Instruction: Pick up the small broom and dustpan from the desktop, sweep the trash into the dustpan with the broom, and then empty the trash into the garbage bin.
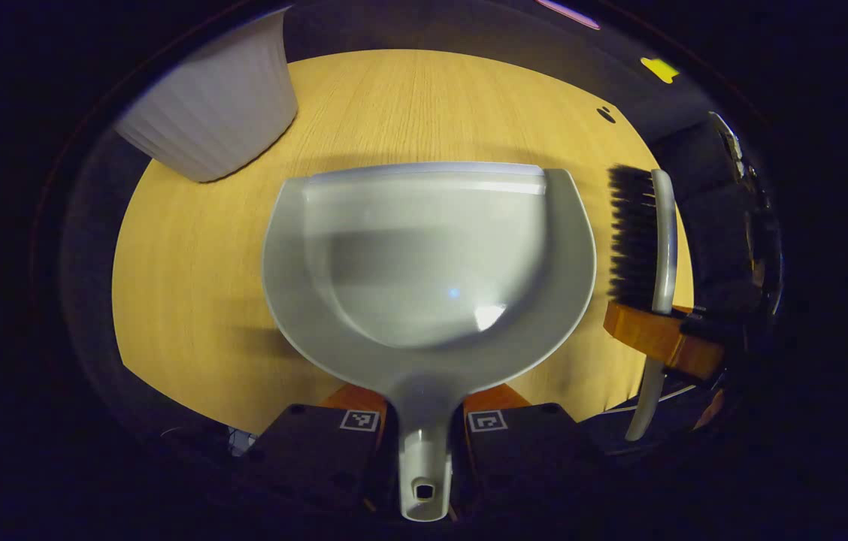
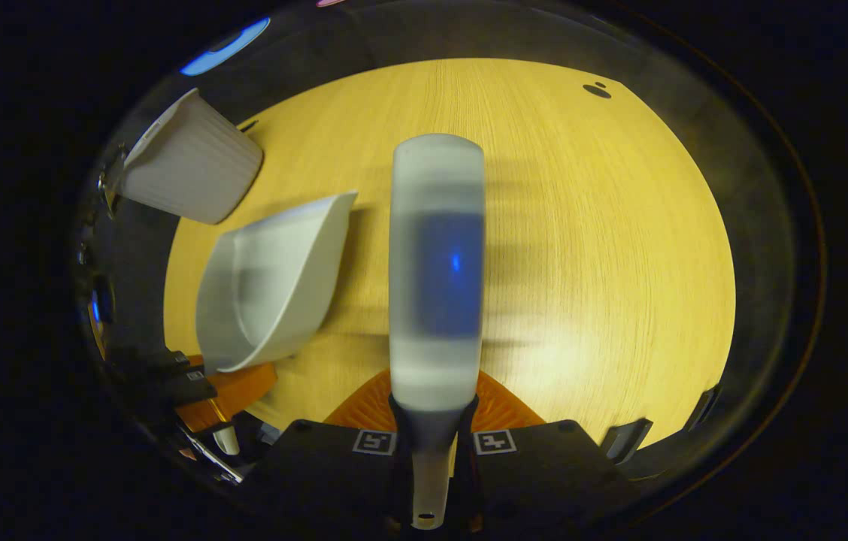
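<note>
Wood-grain counter (image 1: 191,300) under dim light, dark booth around it. Left gripper view: left tool (image 1: 424,436) clamped on the grey dustpan (image 1: 428,263) handle, pan held flat over the counter, scoop facing away, nothing visible inside. White ribbed garbage bin (image 1: 217,113) at upper left, on the counter's far edge. To the right, the small broom (image 1: 646,240) with dark bristles turned toward the pan, gripped low on its handle by the right tool (image 1: 683,338). Right gripper view: right tool (image 2: 435,443) closed on the broom (image 2: 437,270) handle, broom back blurred. Dustpan (image 2: 274,285) at left, bin (image 2: 187,169) beyond it, left tool (image 2: 191,391) at lower left.
</note>
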